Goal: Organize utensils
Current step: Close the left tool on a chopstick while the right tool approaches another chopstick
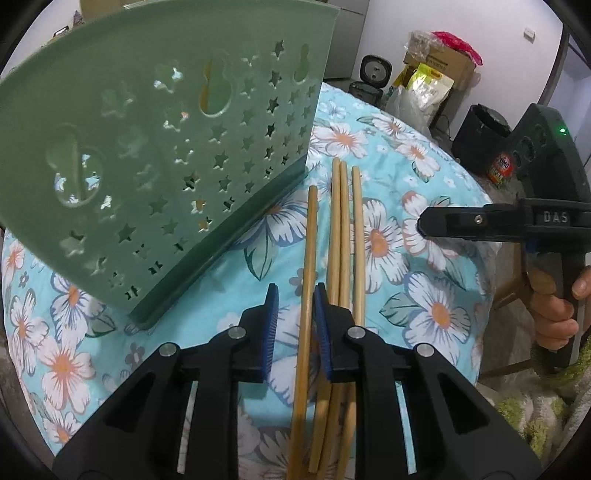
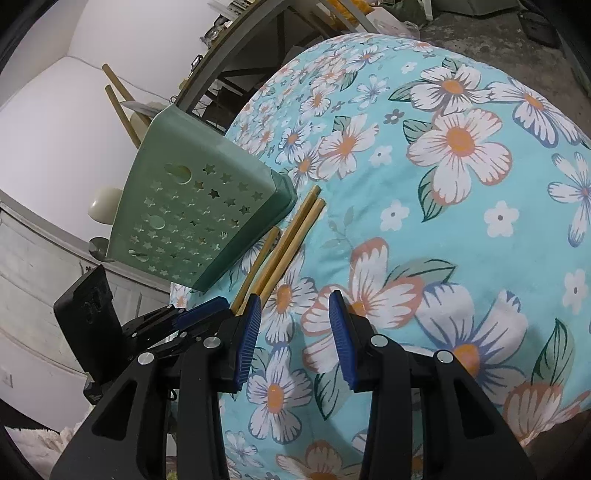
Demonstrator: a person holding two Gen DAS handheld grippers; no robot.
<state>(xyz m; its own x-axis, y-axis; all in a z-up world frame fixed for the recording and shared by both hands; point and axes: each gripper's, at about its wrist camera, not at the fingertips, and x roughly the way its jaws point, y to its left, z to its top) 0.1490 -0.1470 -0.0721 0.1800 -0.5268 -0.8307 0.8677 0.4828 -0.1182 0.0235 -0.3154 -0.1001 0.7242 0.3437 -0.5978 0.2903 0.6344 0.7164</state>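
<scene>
My left gripper (image 1: 295, 314) stands parted around one bamboo chopstick (image 1: 309, 258), pads not clamping it, three more chopsticks (image 1: 345, 229) lying alongside on the floral tablecloth (image 1: 424, 295). My right gripper (image 2: 294, 325) hangs wide open and empty, near the green star-punched plastic utensil holder (image 2: 192, 214).

— What sort of place are you working in?

— You're in a lived-in home. Your table wears a turquoise floral cloth (image 1: 406, 206), and at one o'clock from your left gripper a cardboard box (image 1: 439, 62) sits stuffed with plastic bags (image 1: 424, 92).

— Anything else domestic?

— At two o'clock stands a black appliance (image 1: 480, 136) with a small jar (image 1: 499, 170) just beside it. At eleven o'clock from your right gripper, cluttered shelves (image 2: 229, 22) rise behind a green utensil holder (image 2: 192, 206) with wooden chopsticks (image 2: 122, 107).
</scene>
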